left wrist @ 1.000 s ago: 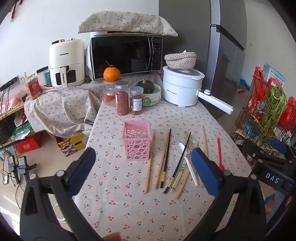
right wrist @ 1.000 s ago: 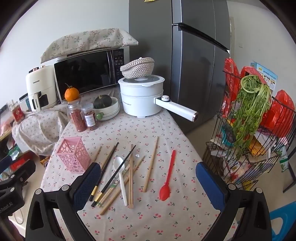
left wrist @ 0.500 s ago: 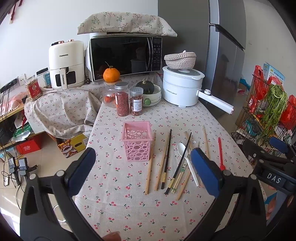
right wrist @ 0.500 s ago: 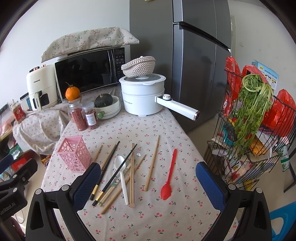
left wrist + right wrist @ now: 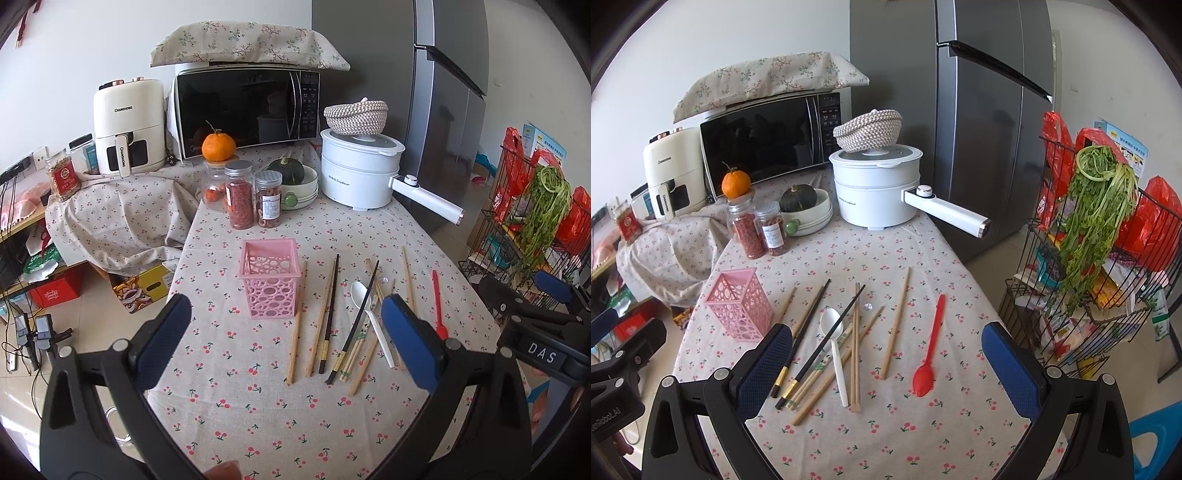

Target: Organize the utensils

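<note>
Left gripper [image 5: 284, 334] and right gripper [image 5: 886, 354], jaws apart and empty, have drifted slightly closer; chopsticks and spoons still lie beside the empty pink perforated plastic basket [image 5: 269, 277]; sorting not begun

Pink holder [image 5: 269, 281], red spoon [image 5: 926, 356], white spoon [image 5: 834, 343], cherry-print tablecloth [image 5: 923, 435]

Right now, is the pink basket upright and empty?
Upright and empty. The pink basket stands on its base with nothing showing inside, and the chopsticks lie on the cloth beside it.

Probably a home kitchen: microwave [image 5: 245, 110], fridge [image 5: 960, 122], cooker [image 5: 356, 171].
</note>
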